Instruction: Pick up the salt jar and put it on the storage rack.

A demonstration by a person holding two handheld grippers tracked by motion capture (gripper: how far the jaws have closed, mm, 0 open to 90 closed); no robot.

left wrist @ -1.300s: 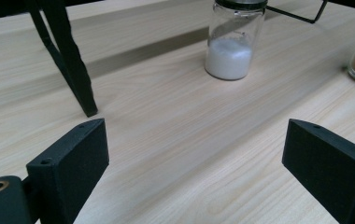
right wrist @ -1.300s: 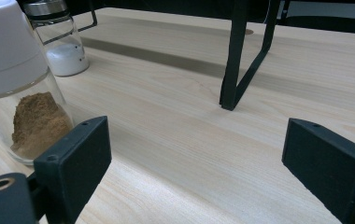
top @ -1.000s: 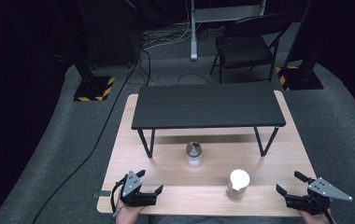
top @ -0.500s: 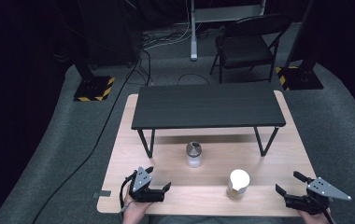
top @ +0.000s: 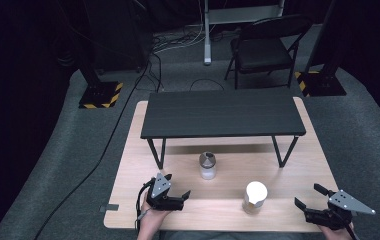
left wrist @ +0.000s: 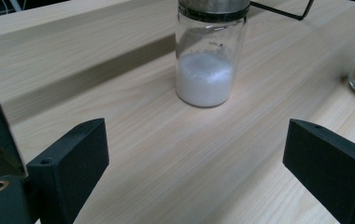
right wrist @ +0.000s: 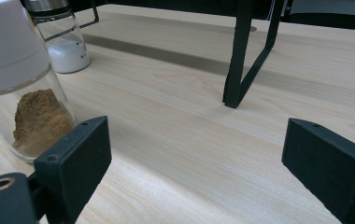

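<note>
Glass jar [left wrist: 210, 53] of white powder stands upright mid-tabletop [top: 288, 172], just ahead of left gripper [top: 174, 196]; jaws apart, empty; right gripper [top: 308, 197] likewise apart; jar likely light, rigid, slippery, breakable; grip the straight wall below the metal cap.

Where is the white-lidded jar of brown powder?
In the high view, the white-lidded glass jar stands on the wooden table's near right, right of the metal-topped shaker.

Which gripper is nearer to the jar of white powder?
Left. The left gripper sits just in front and left of the white-powder jar, jaws open toward it. The right gripper is farther off at the table's right, beyond the brown-powder jar.
</note>
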